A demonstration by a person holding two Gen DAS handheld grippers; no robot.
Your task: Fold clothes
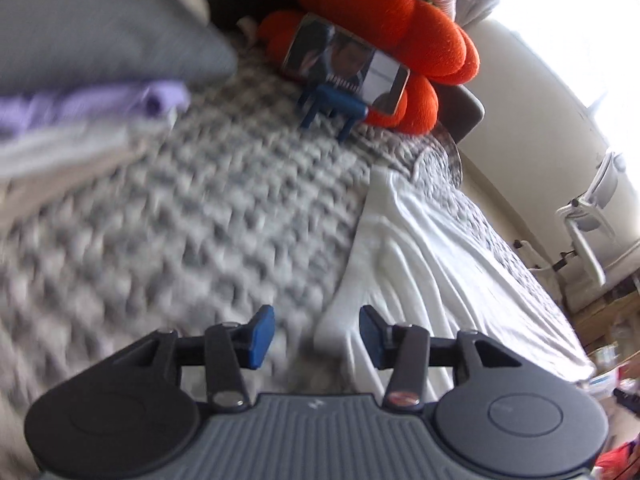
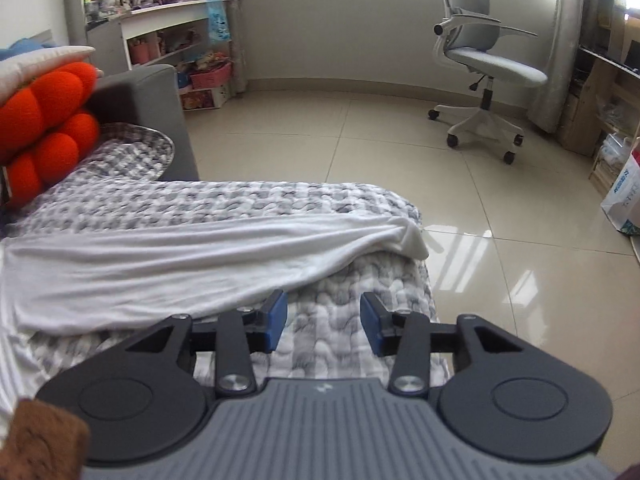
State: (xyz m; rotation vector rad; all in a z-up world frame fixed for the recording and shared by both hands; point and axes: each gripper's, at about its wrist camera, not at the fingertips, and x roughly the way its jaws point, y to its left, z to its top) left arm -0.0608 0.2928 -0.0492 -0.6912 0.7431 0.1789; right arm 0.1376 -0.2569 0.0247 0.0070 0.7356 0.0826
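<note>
White garment [image 2: 168, 264] is lying stretched across the grey knit blanket [image 2: 248, 200] on the bed, one end drooping at the edge. I'd say I'm between folds: left gripper [image 1: 317, 336] and right gripper [image 2: 324, 326] both apart, holding nothing. Next I need to grab an edge. Bare blanket to the left, floor drop right.

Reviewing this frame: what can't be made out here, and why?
- Left wrist view: the folded stack at upper left is motion-blurred; the garments cannot be told apart.
- Right wrist view: the white garment runs off the left edge; its type is unclear.
- Right wrist view: the brown object is cut off by the corner.
</note>
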